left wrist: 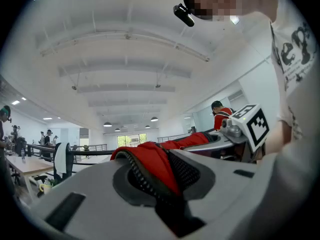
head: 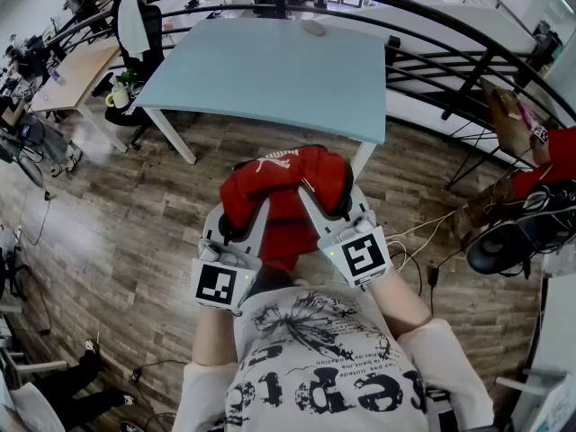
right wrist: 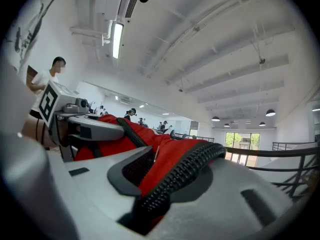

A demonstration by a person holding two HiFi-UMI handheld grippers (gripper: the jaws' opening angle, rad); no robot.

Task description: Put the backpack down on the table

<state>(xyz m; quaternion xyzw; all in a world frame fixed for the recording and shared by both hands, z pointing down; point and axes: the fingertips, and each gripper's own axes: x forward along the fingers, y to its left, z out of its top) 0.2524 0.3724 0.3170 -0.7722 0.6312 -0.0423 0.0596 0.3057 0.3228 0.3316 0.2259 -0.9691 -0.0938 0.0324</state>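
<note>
A red backpack (head: 286,187) hangs in the air in front of me, above the wooden floor and short of the light blue table (head: 270,70). My left gripper (head: 236,228) is shut on the backpack's left red strap (left wrist: 152,166), whose black-edged fabric is pinched between the jaws. My right gripper (head: 331,207) is shut on the right strap (right wrist: 175,181) in the same way. Both grippers point level, side by side, with the bag's body (right wrist: 125,134) between them.
A black railing (head: 432,52) curves behind and right of the table. A black office chair (head: 139,25) and a wooden desk (head: 76,75) stand at the left. A person in red (head: 540,165) is at the right edge, with cables (head: 423,241) on the floor.
</note>
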